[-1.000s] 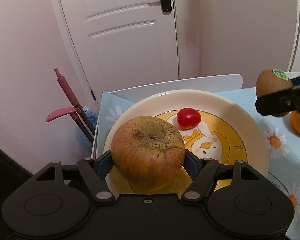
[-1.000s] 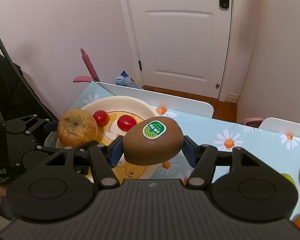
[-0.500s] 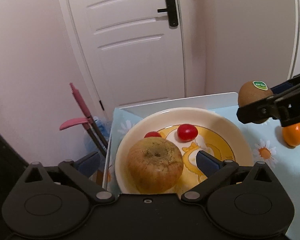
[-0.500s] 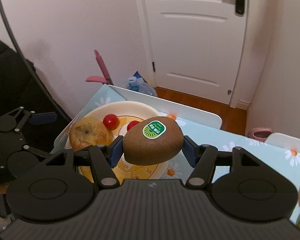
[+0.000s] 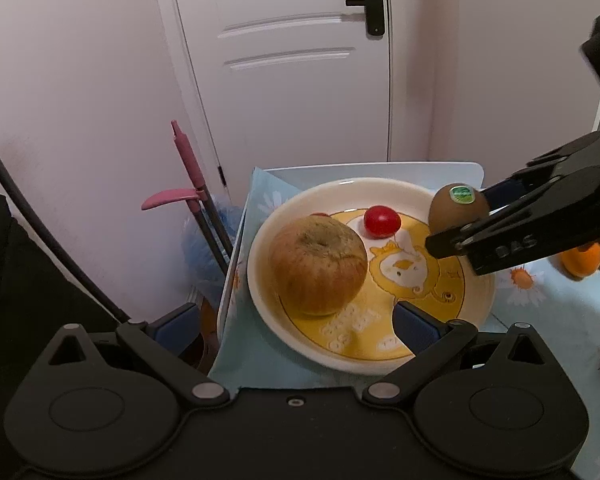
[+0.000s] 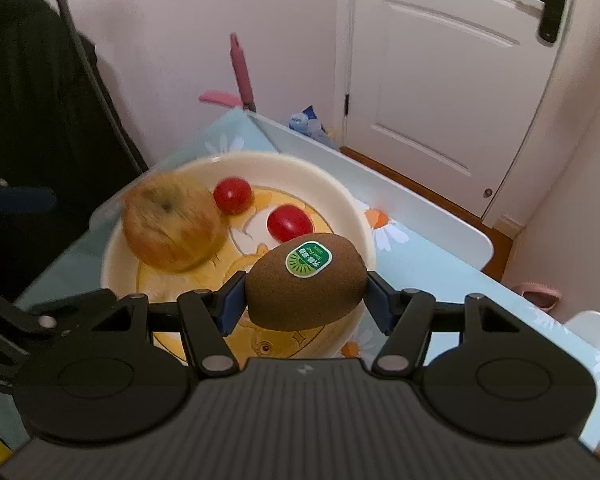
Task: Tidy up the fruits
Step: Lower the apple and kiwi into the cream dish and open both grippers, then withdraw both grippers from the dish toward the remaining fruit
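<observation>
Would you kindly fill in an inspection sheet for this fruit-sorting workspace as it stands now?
Surface: table under a light blue daisy-print cloth, white edge showing.
Job's things: apple and two cherry tomatoes lie in the cream plate; kiwi with green sticker is held above the plate's near side; orange fruit sits beyond the plate on the cloth.
Clutter: nothing seen on the table.
Grippers: left claw open, nothing between its pads, short of the apple; right claw shut on the kiwi.
Cables: one dark cable by the wall.
Surroundings: white door, pink-handled tools, a plastic bag on the floor.
</observation>
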A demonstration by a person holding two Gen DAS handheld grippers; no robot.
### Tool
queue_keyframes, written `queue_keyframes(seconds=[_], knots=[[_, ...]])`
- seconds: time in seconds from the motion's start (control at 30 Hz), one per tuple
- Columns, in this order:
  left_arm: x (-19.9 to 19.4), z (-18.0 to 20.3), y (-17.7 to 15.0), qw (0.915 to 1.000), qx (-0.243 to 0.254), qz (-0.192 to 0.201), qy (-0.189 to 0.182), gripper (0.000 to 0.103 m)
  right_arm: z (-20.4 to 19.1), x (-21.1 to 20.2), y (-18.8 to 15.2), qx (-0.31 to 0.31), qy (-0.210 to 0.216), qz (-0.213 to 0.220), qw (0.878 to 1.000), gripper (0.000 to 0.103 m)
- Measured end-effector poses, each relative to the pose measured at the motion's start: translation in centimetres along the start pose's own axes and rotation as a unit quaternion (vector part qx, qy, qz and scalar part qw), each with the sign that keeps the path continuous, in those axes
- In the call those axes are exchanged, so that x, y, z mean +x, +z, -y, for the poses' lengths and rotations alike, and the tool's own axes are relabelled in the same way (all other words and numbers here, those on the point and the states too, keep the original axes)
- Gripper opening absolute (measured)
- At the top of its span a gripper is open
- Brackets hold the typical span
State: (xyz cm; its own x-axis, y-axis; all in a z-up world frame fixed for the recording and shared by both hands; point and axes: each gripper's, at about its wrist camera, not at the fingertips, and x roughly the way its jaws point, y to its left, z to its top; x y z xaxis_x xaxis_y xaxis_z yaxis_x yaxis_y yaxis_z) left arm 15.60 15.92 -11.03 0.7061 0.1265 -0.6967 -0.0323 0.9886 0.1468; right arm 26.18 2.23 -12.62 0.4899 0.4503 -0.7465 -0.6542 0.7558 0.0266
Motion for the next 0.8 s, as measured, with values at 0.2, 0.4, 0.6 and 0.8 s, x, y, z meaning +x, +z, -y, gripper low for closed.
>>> queue_keyframes(seconds=[0.2,0.4,0.6,0.8], knots=[[0.2,0.1,-0.6,0.9999,-0.006,-0.012,0.003,0.103,-0.9,1.5,-0.1,-0.033,0.001,0.000,0.999,0.077],[-0.6,0.3,-0.8,0.9999,-0.006,-0.009,0.007,0.103,-1.5,0.4,0.0,-0.045,-0.008,0.027,0.999,0.100],[-1.3,0.5,-0.7,0.9999,-0.011,-0.005,-0.003,0.103,-1.3,-2.4,-0.2,-0.018,-0.023,0.050,0.998,0.103],[-2.9,0.7,-0.2,0.9999,-0.008,0.010,-0.012,0.103,-1.6,-5.7,-0.6,0.015,-0.041,0.070,0.997,0.103]])
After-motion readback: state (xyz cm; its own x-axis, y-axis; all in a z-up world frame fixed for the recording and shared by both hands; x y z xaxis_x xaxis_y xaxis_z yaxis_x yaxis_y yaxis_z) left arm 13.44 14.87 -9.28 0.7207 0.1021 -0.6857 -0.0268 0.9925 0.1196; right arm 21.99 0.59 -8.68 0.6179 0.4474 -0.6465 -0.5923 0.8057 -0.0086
